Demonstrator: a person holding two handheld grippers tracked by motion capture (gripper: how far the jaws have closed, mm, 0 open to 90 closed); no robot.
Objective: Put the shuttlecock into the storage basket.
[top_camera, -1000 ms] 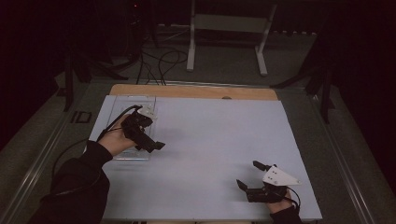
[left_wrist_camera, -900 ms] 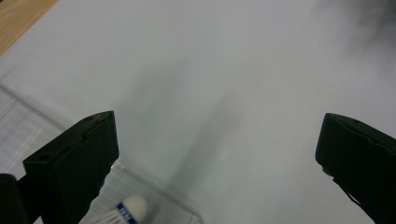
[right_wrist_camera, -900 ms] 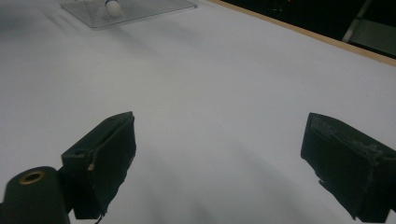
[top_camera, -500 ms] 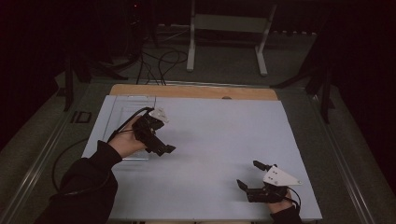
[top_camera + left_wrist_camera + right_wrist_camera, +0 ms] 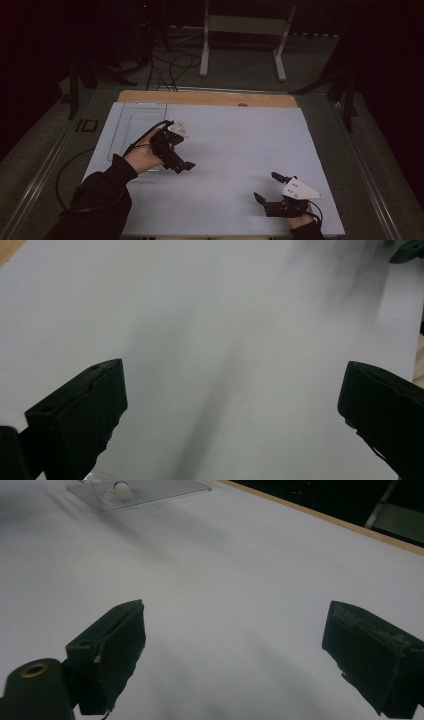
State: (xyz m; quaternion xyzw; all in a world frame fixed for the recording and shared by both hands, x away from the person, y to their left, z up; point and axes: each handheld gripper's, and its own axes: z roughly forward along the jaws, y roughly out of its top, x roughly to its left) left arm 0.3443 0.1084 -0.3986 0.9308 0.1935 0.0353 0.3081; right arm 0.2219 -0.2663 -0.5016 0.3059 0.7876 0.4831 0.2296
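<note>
While spread wide, both claws (image 5: 232,400) (image 5: 232,655) empty.

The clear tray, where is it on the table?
In the high view the clear tray lies at the far left of the white table, just beyond the left gripper.

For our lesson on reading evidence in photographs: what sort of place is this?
Probably a lab or recording workspace, not a home: a table under a plain white sheet in a dark room, hand-held cabled tools, the left gripper and right gripper, and a metal stand behind.
</note>
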